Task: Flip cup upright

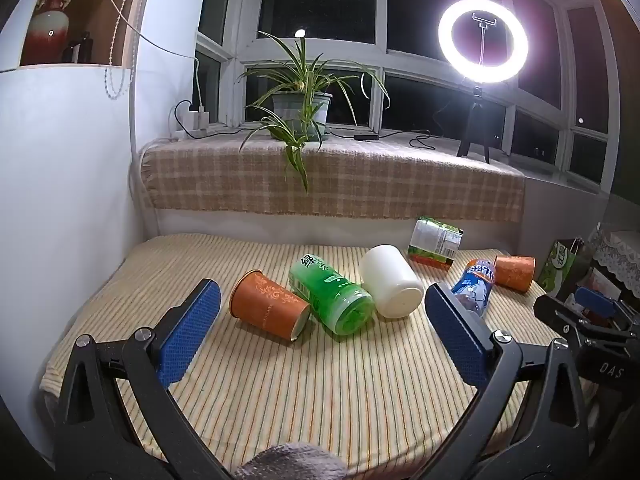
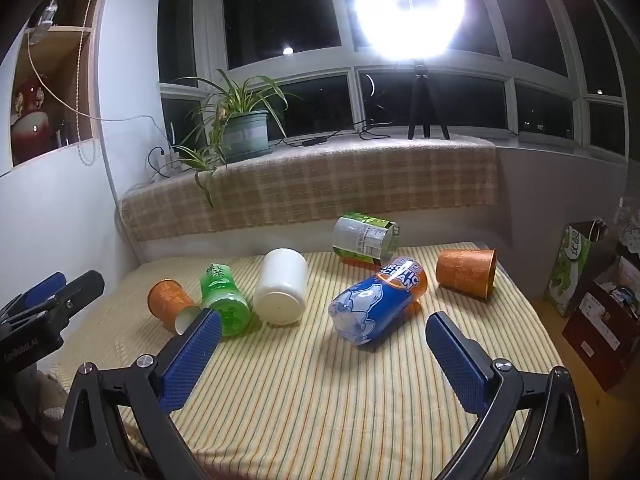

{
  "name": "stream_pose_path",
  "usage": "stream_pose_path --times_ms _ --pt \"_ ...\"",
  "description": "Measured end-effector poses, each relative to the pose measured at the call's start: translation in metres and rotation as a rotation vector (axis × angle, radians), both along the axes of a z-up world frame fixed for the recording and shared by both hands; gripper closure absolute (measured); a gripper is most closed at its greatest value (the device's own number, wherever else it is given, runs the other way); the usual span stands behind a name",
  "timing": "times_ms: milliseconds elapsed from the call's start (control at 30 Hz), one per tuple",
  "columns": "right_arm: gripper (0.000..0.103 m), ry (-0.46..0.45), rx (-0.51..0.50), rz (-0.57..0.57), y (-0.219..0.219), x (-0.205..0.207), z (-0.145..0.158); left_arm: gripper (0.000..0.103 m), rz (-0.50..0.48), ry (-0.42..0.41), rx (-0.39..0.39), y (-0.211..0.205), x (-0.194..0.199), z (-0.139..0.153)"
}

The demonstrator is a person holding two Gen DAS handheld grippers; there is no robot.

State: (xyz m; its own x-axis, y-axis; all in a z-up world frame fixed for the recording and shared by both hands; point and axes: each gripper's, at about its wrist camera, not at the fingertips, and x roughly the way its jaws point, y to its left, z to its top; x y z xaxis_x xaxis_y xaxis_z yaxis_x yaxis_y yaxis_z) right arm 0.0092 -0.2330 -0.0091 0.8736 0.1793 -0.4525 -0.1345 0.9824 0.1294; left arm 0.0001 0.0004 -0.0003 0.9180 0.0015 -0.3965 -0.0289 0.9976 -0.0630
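Observation:
Several cups lie on their sides on the striped cloth. In the left wrist view, from left to right: an orange paper cup, a green plastic cup, a white cup, a blue printed cup, a second orange cup and a green-labelled cup at the back. My left gripper is open and empty, just short of the green and white cups. My right gripper is open and empty, just short of the blue cup.
A wall stands at the left. A checked cloth ledge behind the table bears a potted plant and a ring light. A green paper bag and boxes stand right of the table.

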Motion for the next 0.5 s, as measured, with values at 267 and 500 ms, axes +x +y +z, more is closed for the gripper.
stream_pose_path --times_ms 267,500 --pt "0.000 0.013 -0.041 -0.017 0.002 0.001 0.003 0.000 -0.003 0.019 -0.015 0.001 0.002 -0.005" --pt "0.000 -0.039 -0.107 -0.055 0.010 -0.005 0.010 0.000 0.004 0.016 -0.025 0.007 0.003 -0.009"
